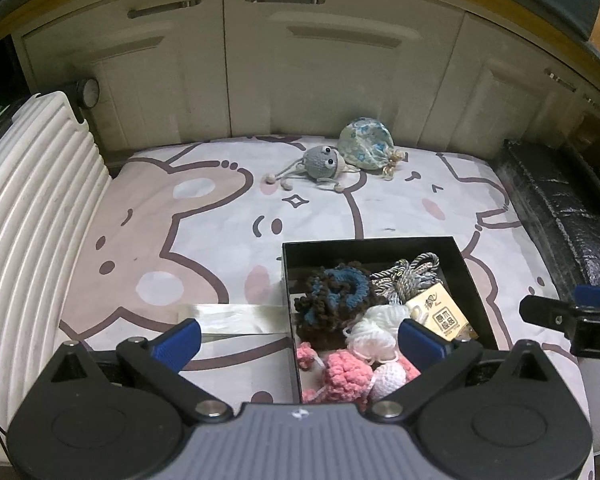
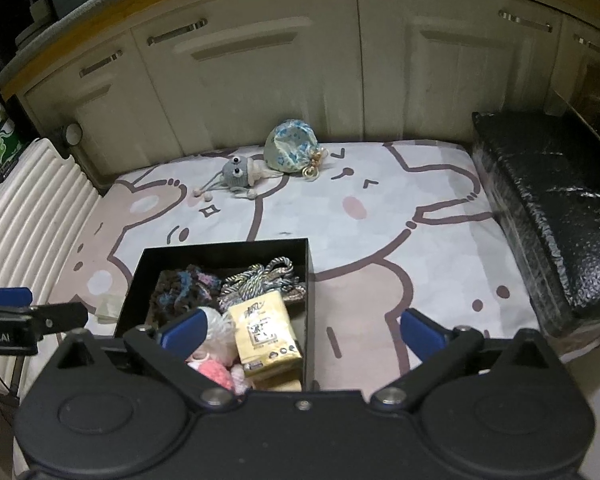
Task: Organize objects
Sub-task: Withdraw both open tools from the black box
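Note:
A black box sits on the cartoon-print cloth and holds yarn pieces, a cord bundle and a yellow tissue pack. A grey crochet toy and a blue floral pouch lie at the far edge of the cloth. My left gripper is open and empty above the box's near left side. My right gripper is open and empty above the box's near right side.
A white ribbed board stands at the left. A black foil-wrapped block lies at the right. Cream cabinet doors close off the back. A pale flat strip lies left of the box.

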Demonstrator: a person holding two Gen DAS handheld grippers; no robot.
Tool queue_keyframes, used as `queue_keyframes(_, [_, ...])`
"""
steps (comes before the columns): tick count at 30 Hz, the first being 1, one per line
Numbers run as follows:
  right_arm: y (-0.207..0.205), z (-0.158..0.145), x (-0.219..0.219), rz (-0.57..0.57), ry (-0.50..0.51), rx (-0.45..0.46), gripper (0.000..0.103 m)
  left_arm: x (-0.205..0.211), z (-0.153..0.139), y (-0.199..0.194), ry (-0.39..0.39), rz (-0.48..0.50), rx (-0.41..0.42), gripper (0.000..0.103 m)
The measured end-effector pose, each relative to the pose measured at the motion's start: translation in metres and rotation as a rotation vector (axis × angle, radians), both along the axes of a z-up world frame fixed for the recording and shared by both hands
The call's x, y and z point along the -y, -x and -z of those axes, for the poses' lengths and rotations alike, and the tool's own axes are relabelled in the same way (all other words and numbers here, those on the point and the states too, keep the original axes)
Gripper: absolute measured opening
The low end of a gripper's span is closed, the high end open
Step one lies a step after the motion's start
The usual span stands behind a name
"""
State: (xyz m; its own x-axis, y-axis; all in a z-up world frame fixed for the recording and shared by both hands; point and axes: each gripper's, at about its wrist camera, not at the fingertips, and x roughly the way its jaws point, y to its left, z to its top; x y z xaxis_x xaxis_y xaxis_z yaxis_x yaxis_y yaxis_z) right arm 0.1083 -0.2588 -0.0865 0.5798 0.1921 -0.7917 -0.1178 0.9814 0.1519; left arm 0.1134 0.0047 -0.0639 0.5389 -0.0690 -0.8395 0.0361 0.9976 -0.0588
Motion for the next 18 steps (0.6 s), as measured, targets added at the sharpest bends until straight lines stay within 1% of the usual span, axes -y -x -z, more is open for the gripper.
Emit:
queue_keyframes(8, [-0.005,0.002,0.004,-0.002,-0.009,0.024,0.103,-0.002,0.004,-0.004,0.009,-0.003,0.008,0.103])
queue_keyframes(13, [-0.008,0.003,0.005,0.003,-0.013,0.045,0.103,-0.003,0.007,-0.011,-0.007,-0.016,0.036,0.103])
queue_keyframes(18, [-0.014,0.003,0.009,0.02,-0.017,0.078,0.103,-0.011,0.01,-0.024,0.004,-0.038,0.06,0.103])
